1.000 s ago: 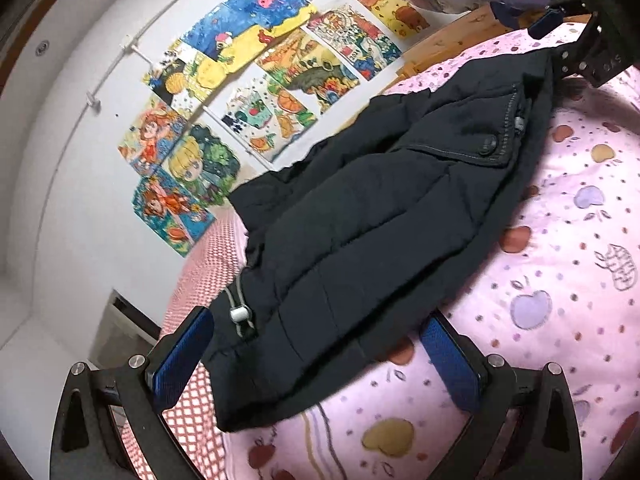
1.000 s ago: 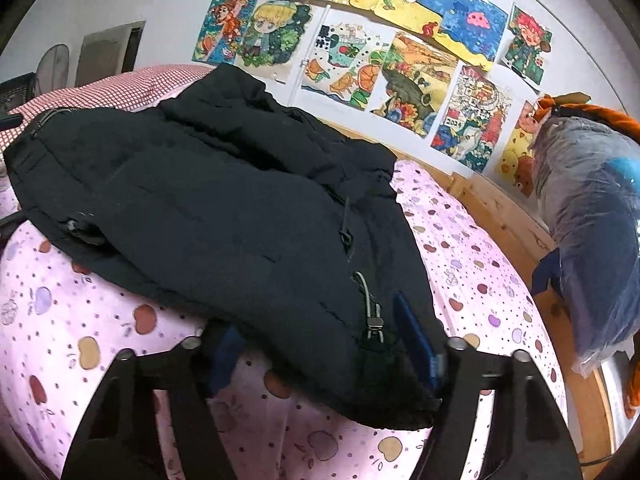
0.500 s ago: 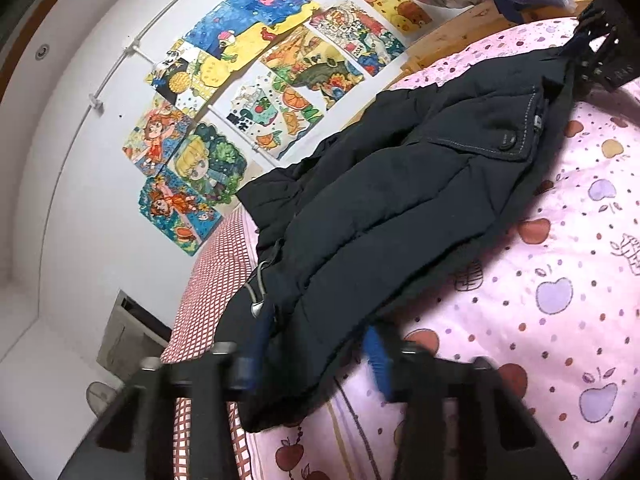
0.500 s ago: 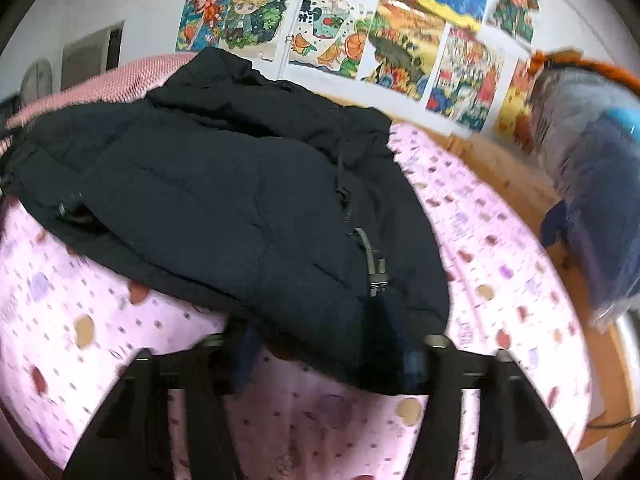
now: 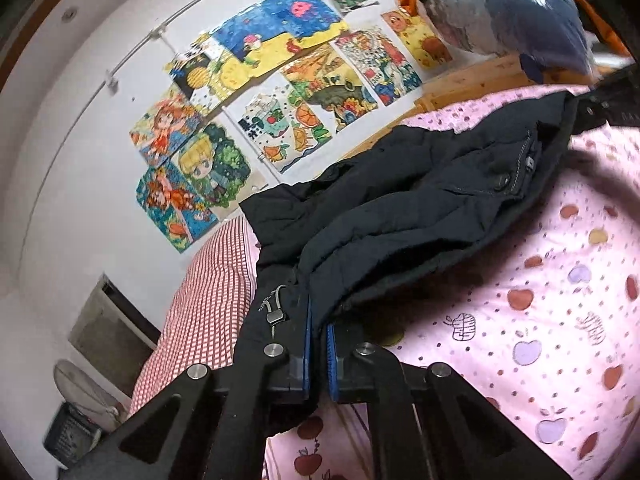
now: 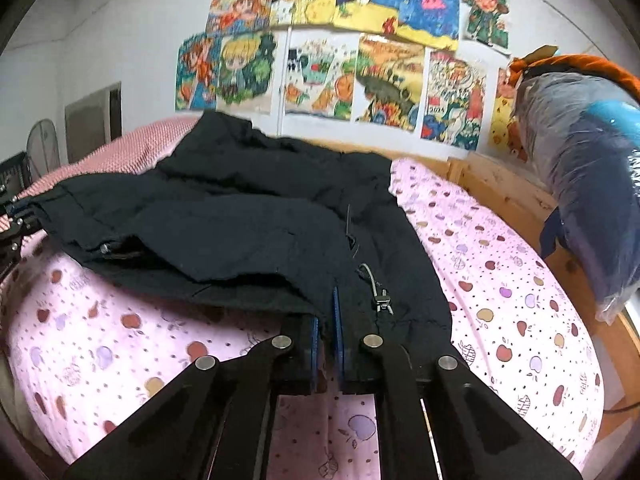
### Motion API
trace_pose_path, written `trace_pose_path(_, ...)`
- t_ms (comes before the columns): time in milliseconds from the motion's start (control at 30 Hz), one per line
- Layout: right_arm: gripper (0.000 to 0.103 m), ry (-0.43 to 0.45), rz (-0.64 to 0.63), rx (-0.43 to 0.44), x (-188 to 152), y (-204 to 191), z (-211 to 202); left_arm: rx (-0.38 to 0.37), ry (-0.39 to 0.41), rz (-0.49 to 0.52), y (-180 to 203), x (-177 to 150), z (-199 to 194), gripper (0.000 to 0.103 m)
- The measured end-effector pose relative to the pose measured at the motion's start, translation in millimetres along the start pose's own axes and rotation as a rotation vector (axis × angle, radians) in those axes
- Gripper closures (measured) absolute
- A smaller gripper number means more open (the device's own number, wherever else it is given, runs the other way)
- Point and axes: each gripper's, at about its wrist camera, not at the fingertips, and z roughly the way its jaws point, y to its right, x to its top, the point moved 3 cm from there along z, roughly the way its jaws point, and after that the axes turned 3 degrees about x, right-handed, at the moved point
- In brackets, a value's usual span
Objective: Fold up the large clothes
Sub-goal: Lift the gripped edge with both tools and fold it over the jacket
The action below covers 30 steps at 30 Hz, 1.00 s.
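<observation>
Left wrist view: we hold the left gripper [image 5: 319,344] with its blue pads closed on the near hem of the dark jacket [image 5: 420,216], the cloth pinched between them at about 6 o'clock of the picture; a drawcord toggle [image 5: 274,316] hangs just beside the grip, at its 10 o'clock. The jacket runs up toward 1 o'clock across the pink apple-print sheet [image 5: 540,320], its far hem corner meeting the other tool at the 2 o'clock edge. A red checked pillow [image 5: 212,292] lies at 9 o'clock, drawings [image 5: 280,92] on the wall at 11 o'clock. Right wrist view: the right gripper [image 6: 327,332] is likewise clamped on the jacket [image 6: 240,216] hem at 6 o'clock, with a cord lock [image 6: 382,302] just beside it at 1 o'clock; the garment spreads toward 11 o'clock over the sheet [image 6: 500,300], and the wooden bed frame [image 6: 504,184] and a plastic-wrapped bundle [image 6: 584,168] stand at 2 o'clock. Handling note, as we judge it: with both hem corners pinched, we should lift them evenly, keep the hem taut between the tools, and carry it toward the collar in one arc, since padded cloth sags and may slip from a shallow bite.
</observation>
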Motion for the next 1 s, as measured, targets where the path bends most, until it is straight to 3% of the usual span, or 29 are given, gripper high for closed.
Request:
trace_pose_path(267, 0.099, 0.133, 0.015, 0.009, 7.4, -2.4, -61.8, -0.004, 0.056, -0.033, -28.6, 16.6, -39.9, 0.097)
trace_pose_path(400, 0.099, 0.149, 0.015, 0.026, 24.9, 1.0, -78.5, -0.035, 0.044, -0.052, -44.4, 33.6, -38.5, 0.097)
trace_pose_path(600, 0.099, 0.132, 0.069, 0.126, 68.3, 20.1, -53.3, -0.059, 0.038, -0.099, -68.5, 71.9, 5.0, 0.097)
trace_pose_path(1000, 0.099, 0.174, -0.022, 0.109, 177.4, 29.4, 24.2, -0.103, -0.003, -0.220, -105.3, 139.1, 101.4, 0.097)
